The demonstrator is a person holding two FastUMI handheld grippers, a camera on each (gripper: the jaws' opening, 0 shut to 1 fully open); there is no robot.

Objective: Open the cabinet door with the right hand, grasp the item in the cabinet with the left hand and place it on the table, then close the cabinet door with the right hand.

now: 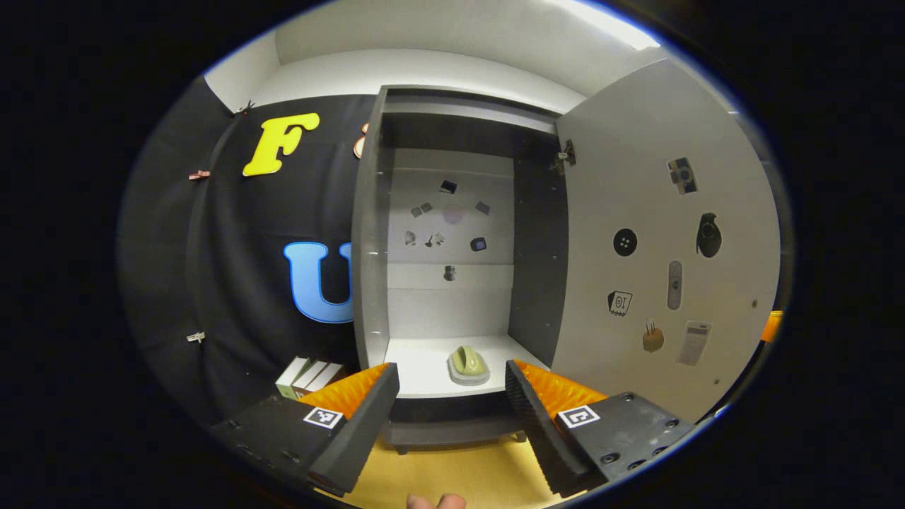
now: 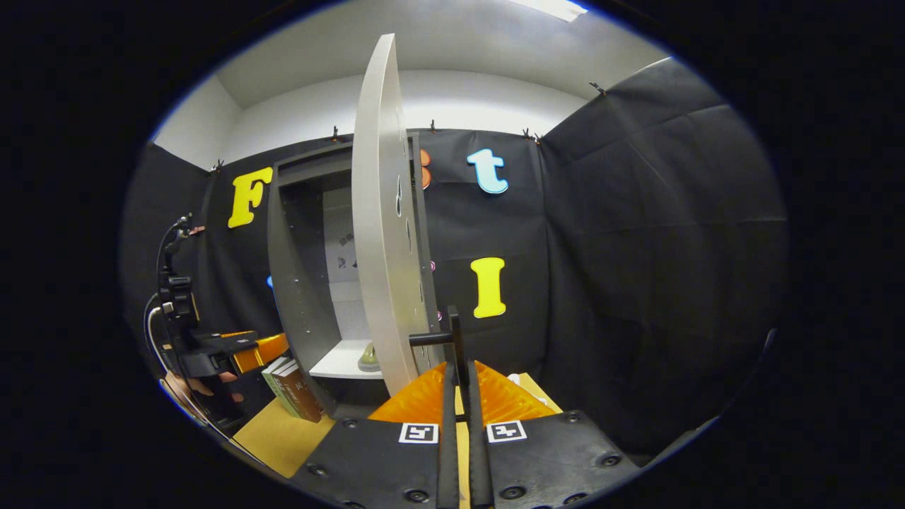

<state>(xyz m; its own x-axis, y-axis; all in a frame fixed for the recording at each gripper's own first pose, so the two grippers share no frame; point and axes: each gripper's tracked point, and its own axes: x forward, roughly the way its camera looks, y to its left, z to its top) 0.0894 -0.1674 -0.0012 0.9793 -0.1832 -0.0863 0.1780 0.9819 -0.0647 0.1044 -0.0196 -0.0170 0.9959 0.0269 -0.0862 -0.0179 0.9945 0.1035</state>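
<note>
The grey cabinet (image 1: 369, 233) stands open, its door (image 1: 657, 233) swung out to the right. On its white shelf (image 1: 417, 367) lies the item, a small green rounded object (image 1: 468, 364) on a pale base. My left gripper (image 1: 452, 399) is open in front of the shelf, short of the item, which sits between the lines of its fingers. In the right gripper view the door (image 2: 378, 233) is edge-on and my right gripper (image 2: 458, 385) is shut on its black handle (image 2: 454, 338). The item (image 2: 369, 357) peeks out behind the door, and the left gripper (image 2: 244, 350) is at far left.
Several books (image 1: 311, 376) lean beside the cabinet's left side on the yellow wooden table (image 1: 452, 477). Stickers dot the door's inner face and the cabinet's back panel. A hand (image 2: 185, 390) holds the left gripper. Black cloth walls surround the booth.
</note>
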